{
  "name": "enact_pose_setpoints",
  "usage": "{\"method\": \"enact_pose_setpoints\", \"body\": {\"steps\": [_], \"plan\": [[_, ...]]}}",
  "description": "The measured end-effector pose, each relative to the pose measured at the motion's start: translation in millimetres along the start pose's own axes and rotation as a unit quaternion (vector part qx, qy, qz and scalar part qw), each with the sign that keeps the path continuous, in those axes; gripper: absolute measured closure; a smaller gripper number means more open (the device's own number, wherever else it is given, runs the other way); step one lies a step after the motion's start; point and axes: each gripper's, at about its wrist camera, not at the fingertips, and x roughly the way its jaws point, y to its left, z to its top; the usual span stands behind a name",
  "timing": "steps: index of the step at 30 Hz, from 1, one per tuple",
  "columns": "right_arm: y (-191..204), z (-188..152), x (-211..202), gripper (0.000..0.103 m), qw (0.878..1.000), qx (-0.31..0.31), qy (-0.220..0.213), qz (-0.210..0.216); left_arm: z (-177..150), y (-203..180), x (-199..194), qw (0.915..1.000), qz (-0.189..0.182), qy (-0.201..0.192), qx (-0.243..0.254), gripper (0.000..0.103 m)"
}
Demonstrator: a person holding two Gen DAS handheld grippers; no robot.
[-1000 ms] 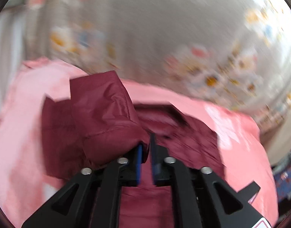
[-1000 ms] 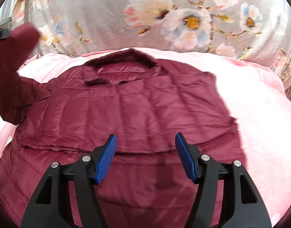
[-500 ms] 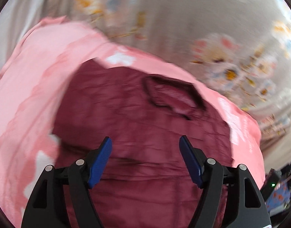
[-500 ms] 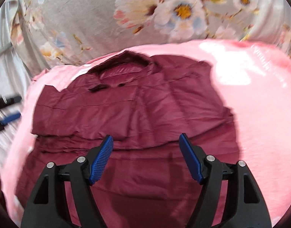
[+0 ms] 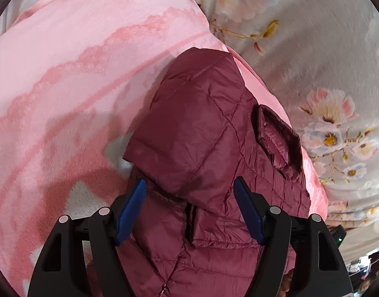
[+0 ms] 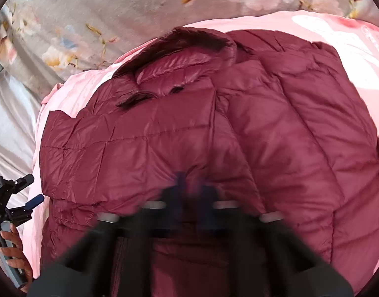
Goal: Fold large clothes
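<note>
Maroon quilted down jacket (image 6: 214, 133) lies front-up on the pink blanket (image 5: 73, 79) over the bed, collar (image 6: 189, 47) toward the grey floral sheet (image 6: 90, 7). One sleeve (image 5: 189, 133) is folded across the body.

Left gripper (image 5: 189, 212): jaws wide apart, straddling the folded sleeve's cuff end, blue pads clear of the fabric. Also seen at the left edge of the right wrist view, held by a hand (image 6: 14, 250).

Right gripper (image 6: 189, 188): motion-blurred, jaws have just been closing and now sit together low on the jacket front; can't tell whether any fabric is pinched between them.
</note>
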Motion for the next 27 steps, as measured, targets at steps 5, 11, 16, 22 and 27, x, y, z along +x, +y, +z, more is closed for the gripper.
{"method": "enact_pose_setpoints", "body": {"steps": [5, 11, 16, 22, 27], "plan": [[-2.4, 31.7, -85.2, 0.102, 0.992, -0.026, -0.118, -0.04, 2.3, -1.7, -0.9, 0.9999, -0.011, -0.002, -0.003, 0.033], [-30.8, 34.2, -110.1, 0.102, 0.985, -0.046, -0.127, -0.104, -0.7, -20.0, 21.0, 0.9999, -0.009, 0.013, 0.001, 0.033], [-55.2, 18.5, -93.8, 0.102, 0.988, -0.032, -0.101, -0.111, 10.1, -32.6, 38.4, 0.9993, 0.034, -0.009, 0.012, 0.035], [-76.8, 3.4, -65.0, 0.102, 0.99, -0.021, -0.062, -0.123, 24.0, -32.6, 61.5, 0.9897, 0.131, -0.022, 0.053, 0.092], [-85.9, -11.0, -40.4, 0.102, 0.991, -0.02, -0.026, -0.131, 18.4, -20.5, 72.9, 0.9829, 0.17, -0.02, 0.068, 0.1]]}}
